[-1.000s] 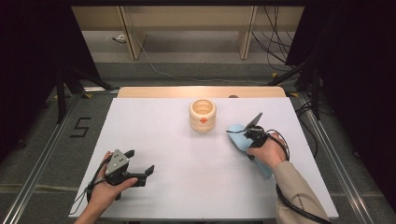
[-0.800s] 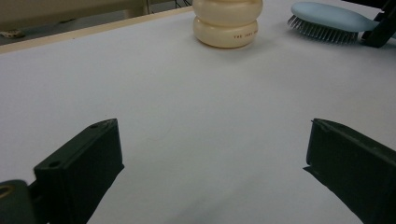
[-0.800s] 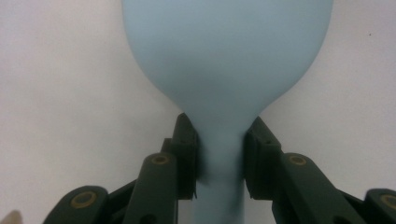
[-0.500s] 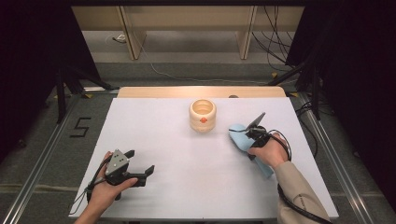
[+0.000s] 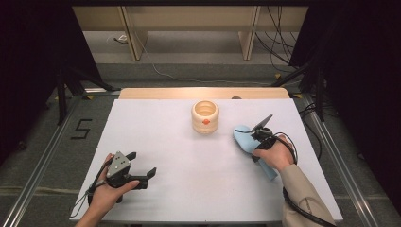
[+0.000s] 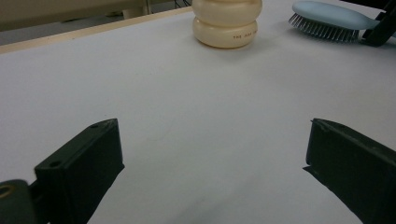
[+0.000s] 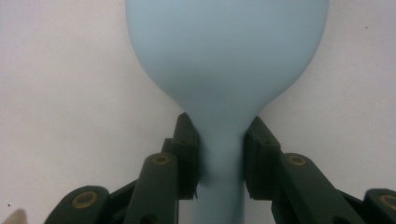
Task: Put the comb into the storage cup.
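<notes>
A light blue hairbrush (image 5: 242, 137) lies bristles down on the white table (image 5: 189, 189), right of centre. My right gripper (image 5: 255, 137) is shut on its narrow neck; in the right gripper view both pads (image 7: 187, 154) press the sides of the hairbrush (image 7: 224, 56) just below its head. A cream, ribbed round pot (image 5: 205, 117) with an orange dot stands near the table's middle back, left of the brush. My left gripper (image 5: 142, 163) rests near the front left, open with nothing between its jaws. The left gripper view shows my left gripper (image 6: 212, 154), the pot (image 6: 227, 21) and the brush (image 6: 327, 16) ahead.
A wooden strip (image 5: 156, 93) runs along the table's far edge. Metal rails and cables lie on the floor around the table, with a "5" mark (image 5: 81, 128) on the floor at the left. Bare table surface lies between the two grippers.
</notes>
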